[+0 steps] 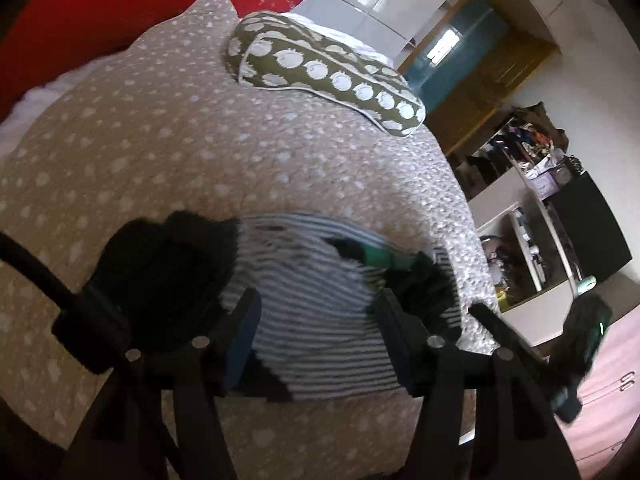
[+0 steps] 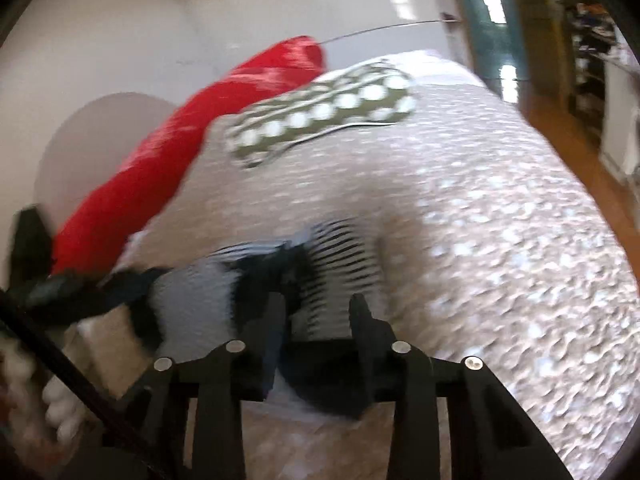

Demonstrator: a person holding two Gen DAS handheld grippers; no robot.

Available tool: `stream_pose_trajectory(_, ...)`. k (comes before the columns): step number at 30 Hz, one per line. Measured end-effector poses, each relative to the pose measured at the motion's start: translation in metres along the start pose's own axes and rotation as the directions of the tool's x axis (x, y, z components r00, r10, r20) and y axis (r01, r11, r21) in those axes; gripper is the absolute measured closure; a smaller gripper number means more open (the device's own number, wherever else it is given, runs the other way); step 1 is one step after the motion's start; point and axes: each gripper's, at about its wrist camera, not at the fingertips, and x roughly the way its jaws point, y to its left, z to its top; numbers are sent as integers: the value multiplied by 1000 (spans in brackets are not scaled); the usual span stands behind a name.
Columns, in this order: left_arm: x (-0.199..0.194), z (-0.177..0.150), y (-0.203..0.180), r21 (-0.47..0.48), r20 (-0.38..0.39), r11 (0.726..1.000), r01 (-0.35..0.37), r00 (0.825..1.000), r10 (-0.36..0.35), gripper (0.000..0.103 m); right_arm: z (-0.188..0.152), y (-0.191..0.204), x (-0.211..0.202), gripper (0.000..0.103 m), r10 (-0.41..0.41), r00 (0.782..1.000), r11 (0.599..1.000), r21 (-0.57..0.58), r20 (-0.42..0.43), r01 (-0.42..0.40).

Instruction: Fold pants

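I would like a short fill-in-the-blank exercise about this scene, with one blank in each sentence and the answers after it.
1. The pants have black and white ____.
2. They lie on a beige bedspread with white ____.
3. The big cushion at the far side of the bed is ____.
4. The olive pillow carries rows of white ____.

Missing words: stripes; spots; red; circles

No readable text, label, brand or number on anything visible.
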Motion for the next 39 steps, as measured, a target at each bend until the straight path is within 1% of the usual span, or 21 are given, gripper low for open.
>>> stream_pose_trajectory(1, -2, -3, 2, -1, 1, 1000, -2, 1000, 2, 45, 4, 0, 10, 73, -14, 1000, 1000, 2, -13, 14)
stream_pose_trajectory(3, -6, -7, 4, -6, 5, 1000, 0, 1000, 0, 45, 9, 3, 26, 73, -13, 999, 1000, 2, -51, 13)
stream_pose_trajectory(5, -13, -13, 7, -1, 13, 1000, -4, 1000, 4, 44, 15, 16, 48, 74, 22, 996, 1000, -6, -88, -23)
stream_pose_trajectory(9, -13, -17, 12, 5, 18, 1000, -23, 1000, 23, 41, 18, 47, 77, 74, 93, 987, 993, -59, -130, -101)
stream_pose_trajectory(11, -11, -18, 15, -6, 10, 1000, -24, 1000, 24, 41, 14, 58, 93, 73, 85, 982, 991, -89, -167, -101)
stream_pose_trajectory(12, -10, -18, 17, -12, 7, 1000, -24, 1000, 24, 41, 11, 62, 104, 72, 78, 977, 989, -104, -200, -100)
stream_pose_trajectory(13, -10, -18, 18, -16, 5, 1000, -23, 1000, 23, 41, 8, 63, 107, 72, 71, 975, 989, -113, -210, -96)
stream_pose_trajectory(15, -10, -19, 19, -20, 6, 1000, -21, 1000, 21, 41, 8, 61, 106, 72, 80, 975, 988, -113, -206, -105)
stream_pose_trajectory(17, -13, -20, 22, -25, 10, 999, -21, 1000, 21, 41, 10, 54, 92, 70, 139, 970, 985, -78, -200, -157)
stream_pose_trajectory(18, -14, -20, 24, -31, 12, 999, -22, 1000, 22, 41, 12, 50, 82, 68, 171, 967, 981, -55, -186, -184)
stream_pose_trajectory(19, -15, -20, 26, -38, 15, 999, -22, 1000, 22, 41, 13, 45, 67, 61, 205, 966, 977, -30, -157, -212)
stream_pose_trajectory(20, -16, -20, 28, -46, 18, 999, -20, 1000, 21, 41, 14, 41, 56, 55, 216, 967, 975, -19, -133, -221)
stream_pose_trajectory(22, -16, -20, 30, -57, 25, 998, -22, 999, 23, 41, 12, 36, 34, 53, 197, 976, 980, -17, -90, -200)
stream_pose_trajectory(25, -10, -22, 31, -61, 12, 997, -37, 999, 38, 41, 1, 34, 22, 53, 162, 983, 986, -29, -84, -165)
stream_pose_trajectory(27, -3, -26, 33, -62, -6, 996, -58, 998, 57, 41, -13, 35, 27, 53, 138, 984, 989, -40, -111, -143)
stream_pose_trajectory(30, 6, -31, 36, -70, -38, 994, -81, 996, 78, 41, -40, 35, 54, 53, 75, 977, 995, -53, -200, -87)
stream_pose_trajectory(31, 7, -33, 37, -75, -48, 994, -81, 996, 78, 41, -45, 34, 55, 53, 67, 977, 995, -58, -201, -80)
stream_pose_trajectory(32, 5, -34, 37, -74, -46, 994, -76, 996, 73, 41, -46, 36, 54, 52, 61, 981, 995, -68, -186, -75)
stream_pose_trajectory(35, -12, -33, 35, -66, -8, 996, -62, 998, 62, 41, -41, 43, 48, 44, 63, 979, 993, -89, -195, -82)
stream_pose_trajectory(36, -19, -32, 37, -73, 10, 996, -57, 998, 58, 41, -39, 46, 45, 44, 65, 979, 992, -96, -192, -85)
stream_pose_trajectory(39, -33, -29, 48, -109, 50, 993, -54, 997, 59, 41, -29, 54, 31, 44, 82, 987, 989, -111, -135, -98)
